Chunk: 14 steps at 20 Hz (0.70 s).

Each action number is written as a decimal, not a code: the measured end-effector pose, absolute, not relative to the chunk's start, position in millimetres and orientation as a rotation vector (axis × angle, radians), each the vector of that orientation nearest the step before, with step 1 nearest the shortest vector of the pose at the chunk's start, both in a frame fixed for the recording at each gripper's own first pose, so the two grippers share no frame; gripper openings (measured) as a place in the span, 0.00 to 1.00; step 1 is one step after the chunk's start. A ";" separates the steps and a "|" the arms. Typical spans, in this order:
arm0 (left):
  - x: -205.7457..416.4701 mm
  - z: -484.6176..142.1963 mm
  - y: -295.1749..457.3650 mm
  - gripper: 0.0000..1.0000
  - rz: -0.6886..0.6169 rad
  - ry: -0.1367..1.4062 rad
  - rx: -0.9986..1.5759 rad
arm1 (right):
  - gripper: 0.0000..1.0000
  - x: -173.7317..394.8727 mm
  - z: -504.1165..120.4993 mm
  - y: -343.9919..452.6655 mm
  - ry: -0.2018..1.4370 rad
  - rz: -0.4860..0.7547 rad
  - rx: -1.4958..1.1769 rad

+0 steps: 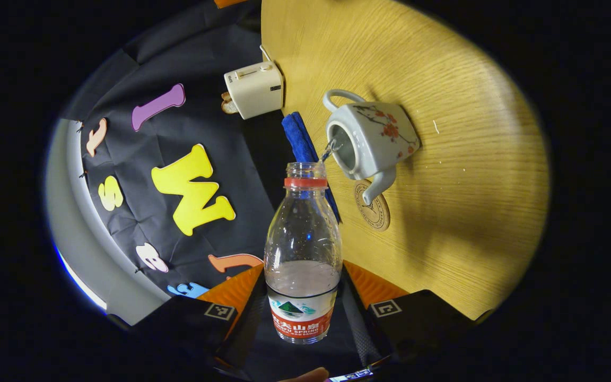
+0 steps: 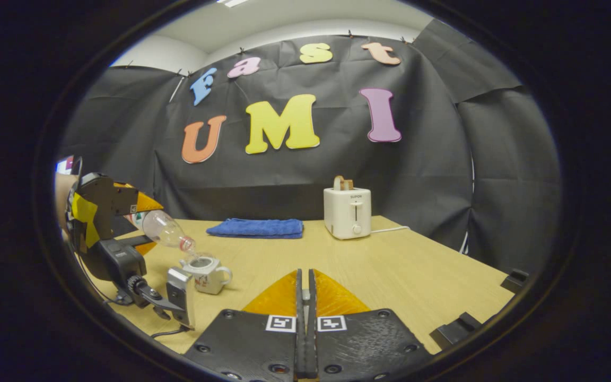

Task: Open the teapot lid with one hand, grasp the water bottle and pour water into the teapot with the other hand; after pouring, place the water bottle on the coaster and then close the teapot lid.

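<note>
My left gripper (image 1: pixel 303 289) is shut on a clear water bottle (image 1: pixel 303 249) with a red neck ring, part full and uncapped. The bottle is tipped, and a thin stream of water (image 1: pixel 329 150) runs from its mouth into the open top of the white flowered teapot (image 1: pixel 372 139), which has no lid on. A round coaster (image 1: pixel 374 211) lies on the table under the teapot's spout. In the right gripper view, the left gripper (image 2: pixel 138 223) holds the bottle (image 2: pixel 166 230) tilted over the teapot (image 2: pixel 208 273). My right gripper (image 2: pixel 304 289) is shut low over the table, nothing seen between its fingers.
A folded blue towel (image 2: pixel 256 228) and a white toaster (image 2: pixel 347 212) with bread in it stand at the back of the wooden table (image 2: pixel 417 265). The towel (image 1: pixel 299 139) lies just behind the teapot. Black clamps (image 2: pixel 456 328) sit on the table's right edge.
</note>
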<state>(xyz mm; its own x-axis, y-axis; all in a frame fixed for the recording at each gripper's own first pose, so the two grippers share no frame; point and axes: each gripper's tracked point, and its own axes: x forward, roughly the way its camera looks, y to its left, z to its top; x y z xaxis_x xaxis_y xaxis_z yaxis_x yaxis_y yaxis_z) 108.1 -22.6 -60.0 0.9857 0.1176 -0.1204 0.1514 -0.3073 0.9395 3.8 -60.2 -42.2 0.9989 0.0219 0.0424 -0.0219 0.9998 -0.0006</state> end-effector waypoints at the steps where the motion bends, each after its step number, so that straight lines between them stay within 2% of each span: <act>1: 108.4 -59.1 -24.1 0.77 -0.037 0.189 1.897 | 0.00 4.4 -41.3 -60.4 -0.043 0.021 0.001; 14: 103.7 -46.5 -34.5 0.77 -0.024 0.199 2.112 | 0.00 5.3 -39.1 -69.3 -0.047 0.024 0.024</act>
<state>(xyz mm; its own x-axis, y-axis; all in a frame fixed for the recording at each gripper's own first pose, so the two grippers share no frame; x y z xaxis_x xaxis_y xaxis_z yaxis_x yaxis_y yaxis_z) 103.7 -34.5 -46.5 0.9864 0.1324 -0.0972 0.1519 -0.5103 0.8465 5.3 -69.3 -39.1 0.9986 0.0233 0.0471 -0.0244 0.9994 0.0234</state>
